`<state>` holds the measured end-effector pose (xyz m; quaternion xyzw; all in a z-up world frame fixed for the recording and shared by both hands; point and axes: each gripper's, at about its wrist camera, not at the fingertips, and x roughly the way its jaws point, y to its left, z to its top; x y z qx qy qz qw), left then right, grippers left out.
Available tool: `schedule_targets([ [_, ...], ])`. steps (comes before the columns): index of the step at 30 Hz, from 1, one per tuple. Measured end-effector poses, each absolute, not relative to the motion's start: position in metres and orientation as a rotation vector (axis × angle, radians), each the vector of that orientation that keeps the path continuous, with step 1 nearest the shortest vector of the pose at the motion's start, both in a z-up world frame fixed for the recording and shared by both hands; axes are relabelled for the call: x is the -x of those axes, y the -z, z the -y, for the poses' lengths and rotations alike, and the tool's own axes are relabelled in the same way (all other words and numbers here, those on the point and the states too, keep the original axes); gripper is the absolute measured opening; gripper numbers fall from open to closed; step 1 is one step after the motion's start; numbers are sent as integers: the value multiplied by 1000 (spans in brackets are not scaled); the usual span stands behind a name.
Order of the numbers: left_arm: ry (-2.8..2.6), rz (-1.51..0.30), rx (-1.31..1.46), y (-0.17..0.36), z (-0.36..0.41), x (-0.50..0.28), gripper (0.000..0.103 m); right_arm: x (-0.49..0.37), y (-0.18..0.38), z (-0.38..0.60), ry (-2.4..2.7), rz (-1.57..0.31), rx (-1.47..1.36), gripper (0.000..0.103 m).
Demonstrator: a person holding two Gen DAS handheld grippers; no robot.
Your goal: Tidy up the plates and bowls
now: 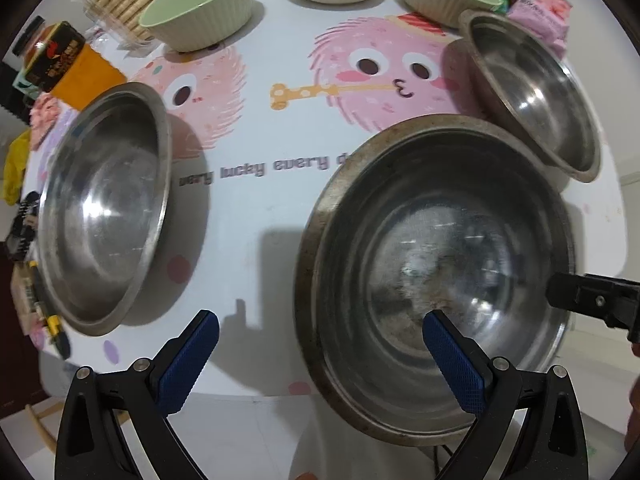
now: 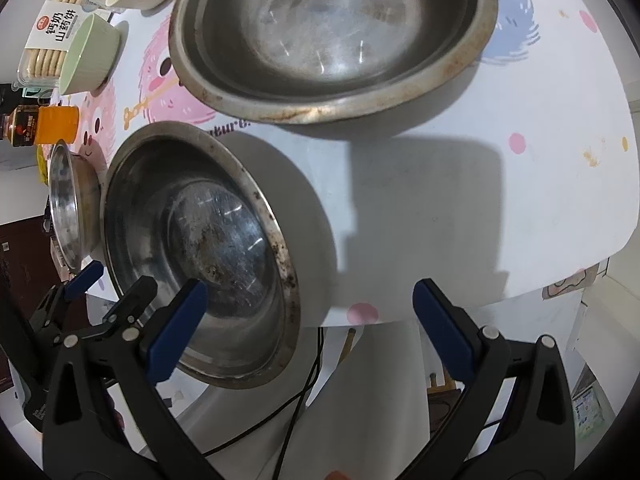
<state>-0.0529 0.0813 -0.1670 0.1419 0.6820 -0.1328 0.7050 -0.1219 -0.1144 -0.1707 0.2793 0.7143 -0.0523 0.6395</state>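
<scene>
Steel bowls are my concern now: the near steel bowl (image 1: 440,280) sits at the front edge of the table (image 1: 260,208), a second one (image 1: 104,208) stands to its left and a third (image 1: 532,96) just behind it on the right. My left gripper (image 1: 320,360) is spread wide and holds nothing; one blue pad (image 1: 452,364) hangs over the inside of the near bowl and the other outside its rim. My right gripper (image 2: 304,328) is spread too and empty, with one pad (image 2: 176,332) over the same bowl (image 2: 200,248). I judge the rim should go deep between the left pads before I close, because thin steel will slip. The cream bowls (image 1: 200,4) wait at the back, well apart.
</scene>
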Motion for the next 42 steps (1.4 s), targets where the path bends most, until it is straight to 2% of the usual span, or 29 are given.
schedule_targets([
  [1, 259, -1518, -336, 168, -80, 52, 94, 122, 171, 113, 117, -1631, -634, 98],
  [3, 226, -1545, -343, 172, -80, 50, 77, 121, 173, 108, 100, -1638, -621, 73],
  [4, 233, -1566, -329, 175, -81, 50, 70, 120, 174, 106, 95, -1648, -613, 66],
  [5, 245, -1581, -309, 178, -82, 50, 52, 120, 175, 103, 88, -1655, -608, 53],
  [6, 243, -1593, -293, 180, -84, 50, 42, 120, 176, 102, 80, -1659, -605, 43],
  [7, 252, -1604, -262, 182, -86, 50, 39, 120, 176, 99, 70, -1662, -604, 40],
  [9, 280, -1606, -234, 181, -86, 53, 22, 120, 175, 96, 46, -1659, -602, 29],
  [12, 284, -1587, -269, 179, -84, 57, 22, 119, 170, 90, 31, -1642, -576, 14],
  [27, 276, -1533, -217, 159, -107, 57, 23, 115, 136, 86, 7, -1546, -547, 12],
  [42, 288, -1416, -223, 111, -99, 34, 25, 102, 87, 89, 6, -1432, -538, 12],
])
